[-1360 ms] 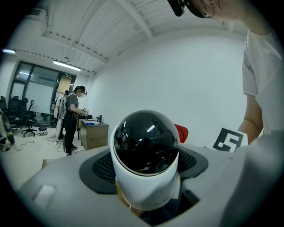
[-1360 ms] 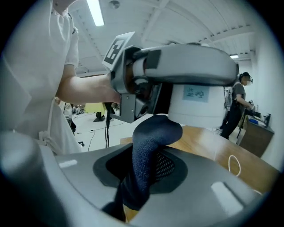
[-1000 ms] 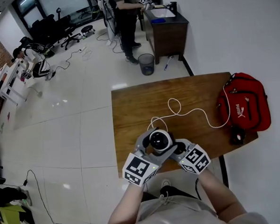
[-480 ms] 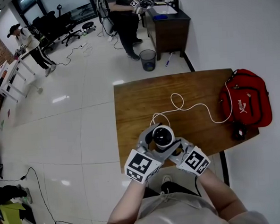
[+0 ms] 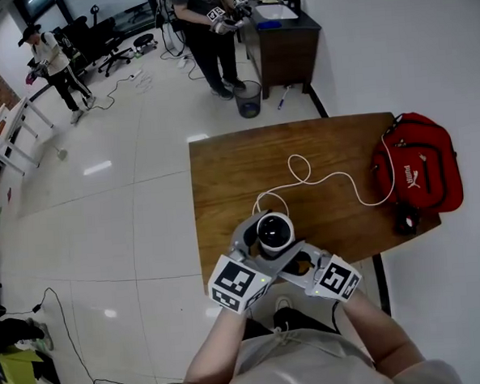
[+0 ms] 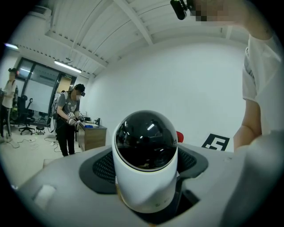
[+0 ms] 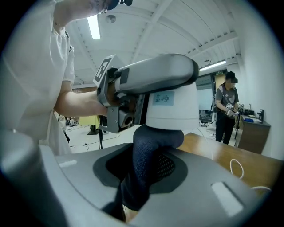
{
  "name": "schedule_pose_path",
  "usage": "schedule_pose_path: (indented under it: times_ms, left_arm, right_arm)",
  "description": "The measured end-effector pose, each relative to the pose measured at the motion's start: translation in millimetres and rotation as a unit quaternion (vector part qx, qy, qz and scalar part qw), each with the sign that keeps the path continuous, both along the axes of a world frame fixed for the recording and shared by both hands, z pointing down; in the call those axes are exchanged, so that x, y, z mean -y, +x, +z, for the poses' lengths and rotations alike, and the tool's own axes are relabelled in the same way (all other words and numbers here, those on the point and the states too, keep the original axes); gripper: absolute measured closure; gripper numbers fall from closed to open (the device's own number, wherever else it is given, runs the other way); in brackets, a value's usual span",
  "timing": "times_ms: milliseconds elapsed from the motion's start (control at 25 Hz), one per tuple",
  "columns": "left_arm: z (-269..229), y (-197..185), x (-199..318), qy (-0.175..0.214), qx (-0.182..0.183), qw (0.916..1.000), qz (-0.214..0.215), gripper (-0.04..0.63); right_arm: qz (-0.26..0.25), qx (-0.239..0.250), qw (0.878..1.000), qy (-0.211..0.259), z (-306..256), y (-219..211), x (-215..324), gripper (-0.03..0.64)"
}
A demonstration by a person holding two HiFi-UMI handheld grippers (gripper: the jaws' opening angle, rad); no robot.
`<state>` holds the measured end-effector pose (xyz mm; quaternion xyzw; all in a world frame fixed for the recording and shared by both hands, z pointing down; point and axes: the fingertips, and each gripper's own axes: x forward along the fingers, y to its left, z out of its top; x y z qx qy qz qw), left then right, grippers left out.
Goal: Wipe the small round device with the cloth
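Over wooden table [image 5: 223, 180], left gripper [image 5: 268, 246] clamps white, black-domed device [image 6: 145, 155]; right gripper [image 7: 146, 177] pinches dark cloth [image 7: 151, 150] against it

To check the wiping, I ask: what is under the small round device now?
The dark cloth, clamped in the right hand-held gripper, presses against the underside of the small round device. The base behind the cloth is covered. Lower down is the wooden table.

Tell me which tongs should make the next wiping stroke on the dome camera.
Right. The right tongs grip the dark blue cloth against the dome camera's base; the left tongs are clamped round its body.
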<state>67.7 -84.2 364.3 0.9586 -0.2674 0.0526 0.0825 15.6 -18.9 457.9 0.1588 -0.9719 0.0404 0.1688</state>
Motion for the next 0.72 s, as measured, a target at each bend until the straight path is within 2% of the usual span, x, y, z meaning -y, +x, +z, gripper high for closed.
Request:
schedule_pose_path:
  times_ms: [200,360,560,720]
  left_arm:
    - [7,-13,5,0.002,0.004,0.9997,-0.023,0.221]
    - [31,-23,8,-0.006,0.021,0.9987,-0.046,0.221]
    - [77,-32,6,-0.014,0.038,0.9974,-0.059,0.221]
    - [124,-40,9,-0.021,0.051,0.9959,-0.072,0.221]
  right_arm:
    - [0.106,-0.054,0.992,-0.034,27,37,30,0.506]
    - [0.179,-0.087,0.98,-0.012,27,61,51,0.506]
    - [0.244,-0.045,0.968,-0.041,31,78,73,0.506]
    - [0.257,-0.032,0.963,-0.07,48,81,85,0.506]
